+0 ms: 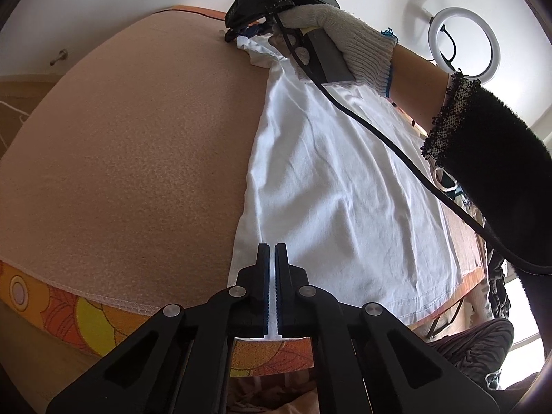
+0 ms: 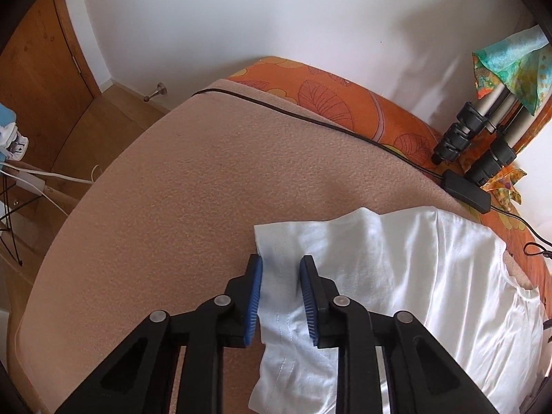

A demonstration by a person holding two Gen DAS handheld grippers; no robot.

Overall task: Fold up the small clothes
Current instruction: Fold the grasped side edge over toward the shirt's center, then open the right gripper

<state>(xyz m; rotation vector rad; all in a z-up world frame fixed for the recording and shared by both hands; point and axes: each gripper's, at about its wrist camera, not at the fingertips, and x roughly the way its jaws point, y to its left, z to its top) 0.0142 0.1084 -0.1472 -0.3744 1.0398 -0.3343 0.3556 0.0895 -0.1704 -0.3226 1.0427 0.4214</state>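
A white small T-shirt (image 1: 338,186) lies flat on a tan blanket (image 1: 138,158). My left gripper (image 1: 272,252) is shut on the shirt's near hem edge, with a thin strip of white cloth between the pads. In the right wrist view the shirt (image 2: 396,269) shows its sleeve end. My right gripper (image 2: 280,269) is open, its jaws straddling the folded sleeve at the shirt's left edge. In the left wrist view the right gripper (image 1: 241,34) sits at the shirt's far end, held by a gloved hand (image 1: 345,38).
A black cable (image 2: 310,117) and a black adapter box (image 2: 467,195) lie on the blanket's far edge. Tripod legs (image 2: 483,138) stand at the far right. An orange patterned cover (image 1: 86,321) shows under the blanket. A ring light (image 1: 462,41) hangs on the wall.
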